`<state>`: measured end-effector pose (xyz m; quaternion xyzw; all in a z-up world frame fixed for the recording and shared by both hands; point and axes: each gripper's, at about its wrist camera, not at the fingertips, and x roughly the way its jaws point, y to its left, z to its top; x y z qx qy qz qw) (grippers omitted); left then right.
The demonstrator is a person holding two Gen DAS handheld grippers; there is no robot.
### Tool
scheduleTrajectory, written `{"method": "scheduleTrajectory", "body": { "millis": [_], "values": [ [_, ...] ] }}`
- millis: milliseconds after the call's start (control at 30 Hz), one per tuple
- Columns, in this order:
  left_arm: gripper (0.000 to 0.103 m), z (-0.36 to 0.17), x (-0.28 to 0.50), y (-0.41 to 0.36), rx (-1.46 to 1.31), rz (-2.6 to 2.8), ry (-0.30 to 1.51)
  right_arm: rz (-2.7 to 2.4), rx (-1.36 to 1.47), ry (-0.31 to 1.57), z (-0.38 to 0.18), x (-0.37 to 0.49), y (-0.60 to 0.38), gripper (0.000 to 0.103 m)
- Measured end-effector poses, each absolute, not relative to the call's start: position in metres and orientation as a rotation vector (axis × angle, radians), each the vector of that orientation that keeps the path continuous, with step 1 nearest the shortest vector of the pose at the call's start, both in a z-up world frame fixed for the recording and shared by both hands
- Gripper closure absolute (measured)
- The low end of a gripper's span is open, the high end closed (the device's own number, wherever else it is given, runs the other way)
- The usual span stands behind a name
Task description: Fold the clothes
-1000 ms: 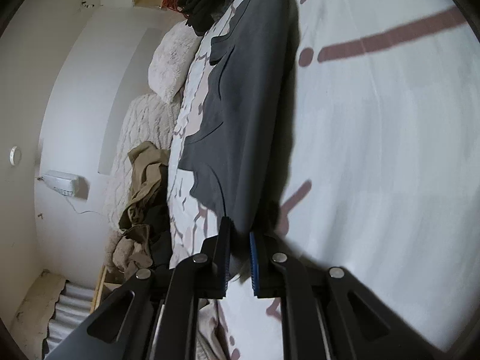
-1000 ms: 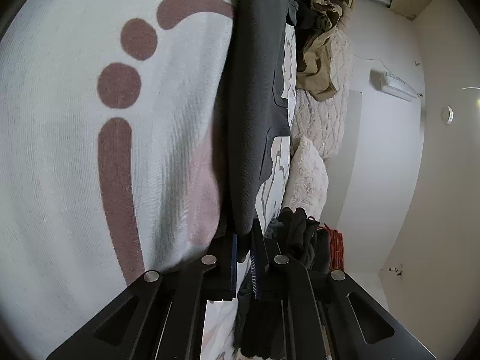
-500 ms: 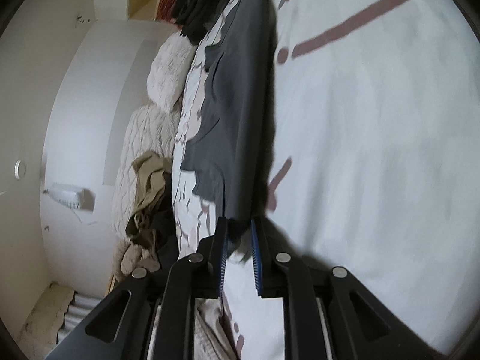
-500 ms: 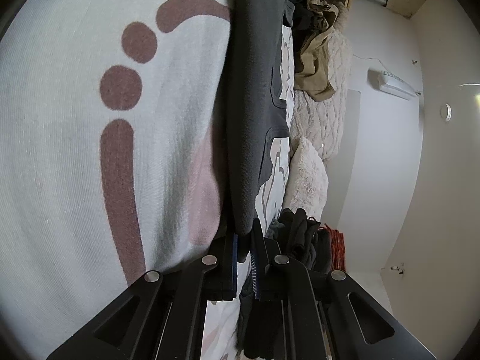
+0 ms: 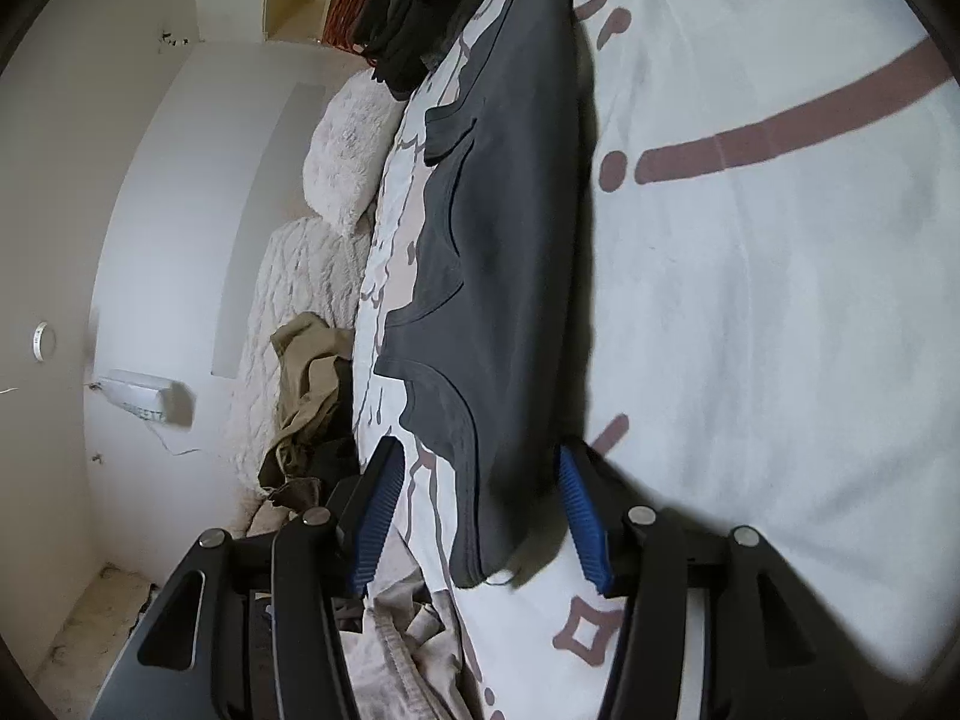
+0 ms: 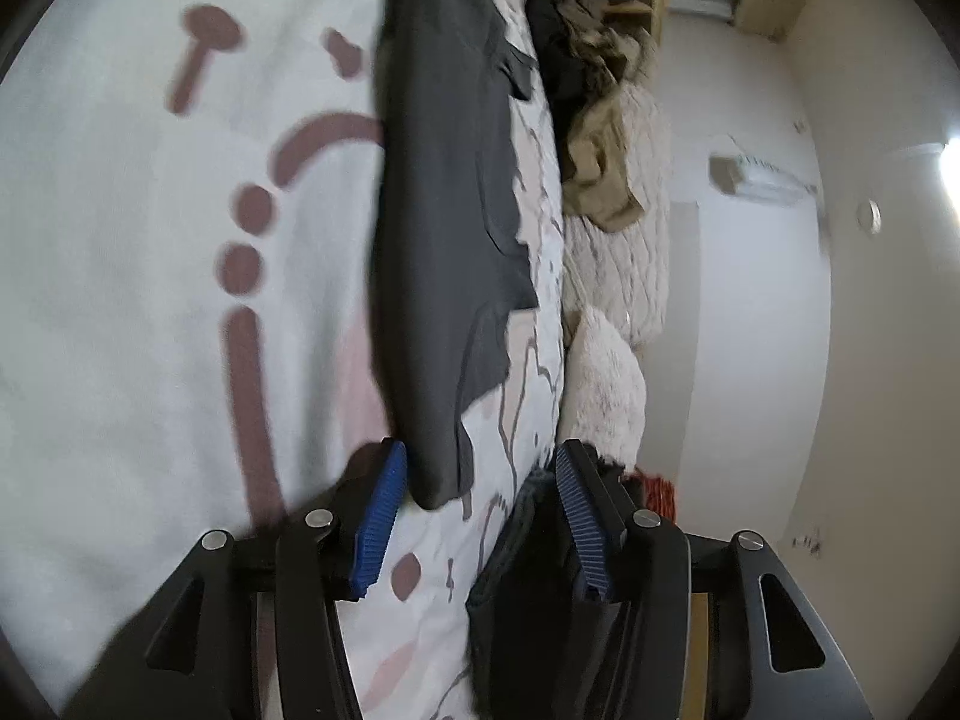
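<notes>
A: Left wrist view, nearest first. The left hand-held gripper (image 5: 477, 519) filled the bottom of the frame, jaws opening, blue pads apart. The lower corner of the dark grey T-shirt (image 5: 504, 276) hung between them; no pad pressed on it.

B: Right wrist view matched. The right hand-held gripper (image 6: 474, 519) sat at bottom centre, jaws opening too. The T-shirt's other end (image 6: 444, 228) came down just inside the left pad, loose as far as I could tell. Frame was blurred.

A: Where did the shirt lie?

B: Folded into a long narrow strip running up the middle of the frame, on the bed cover (image 6: 120, 312), white with maroon dots and strokes.

A: Same cover (image 5: 780, 300) filled my right half. Lower left of my frame, just past the gripper: olive clothes (image 5: 312, 384), crumpled. Further up, a fluffy pillow (image 5: 348, 162); top centre, a heap of black clothes (image 5: 414, 18).

B: Olive pile (image 6: 606, 180) upper right of centre here, pillow (image 6: 606, 390) lower down.
</notes>
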<state>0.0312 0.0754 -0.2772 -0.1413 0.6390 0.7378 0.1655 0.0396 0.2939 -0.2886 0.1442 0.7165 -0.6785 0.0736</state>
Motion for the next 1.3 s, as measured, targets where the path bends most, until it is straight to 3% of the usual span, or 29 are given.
{"method": "scheduleTrajectory", "body": {
  "millis": [100,167,233,267,333,400,900,967,1033,1067,1100,1133,1233,1300],
  "values": [
    [0.062,-0.280,0.027,0.078,-0.432,2.111,1.821,-1.899,0.327,2.270,-0.308,0.045,0.287,0.053],
    [0.075,-0.284,0.024,0.081,-0.456,2.093,1.828,-1.856,0.317,2.313,-0.313,0.039,0.282,0.059],
    [0.097,-0.289,0.025,0.083,-0.476,2.055,1.836,-1.853,0.351,2.322,-0.316,0.028,0.278,0.068],
    [0.099,-0.291,0.026,0.083,-0.486,2.039,1.833,-1.851,0.370,2.320,-0.317,0.024,0.277,0.072],
    [0.099,-0.289,0.026,0.082,-0.497,2.043,1.811,-1.840,0.407,2.306,-0.319,0.020,0.277,0.088],
    [0.099,-0.283,0.025,0.079,-0.524,2.052,1.780,-1.850,0.420,2.289,-0.318,0.021,0.278,0.094],
    [0.099,-0.252,0.047,0.054,-0.565,2.076,1.717,-1.905,0.530,2.238,-0.291,0.050,0.305,0.099],
    [0.095,-0.255,0.052,0.055,-0.544,2.051,1.728,-1.916,0.533,2.216,-0.289,0.054,0.303,0.088],
    [0.090,-0.256,0.060,0.057,-0.534,2.016,1.714,-1.965,0.503,2.173,-0.283,0.061,0.301,0.025],
    [0.082,-0.255,0.065,0.059,-0.532,2.006,1.689,-2.002,0.504,2.137,-0.277,0.062,0.301,0.024],
    [0.063,-0.252,0.070,0.061,-0.526,2.002,1.659,-2.040,0.532,2.082,-0.271,0.061,0.302,0.024],
    [0.055,-0.247,0.075,0.064,-0.520,1.998,1.613,-2.096,0.588,1.999,-0.262,0.058,0.303,0.024],
    [0.054,-0.229,0.084,0.080,-0.508,2.005,1.467,-2.329,0.914,1.504,-0.227,0.033,0.318,0.024],
    [0.054,-0.216,0.086,0.098,-0.496,2.021,1.364,-2.438,1.159,0.971,-0.205,0.010,0.342,0.024]
  ]
}}
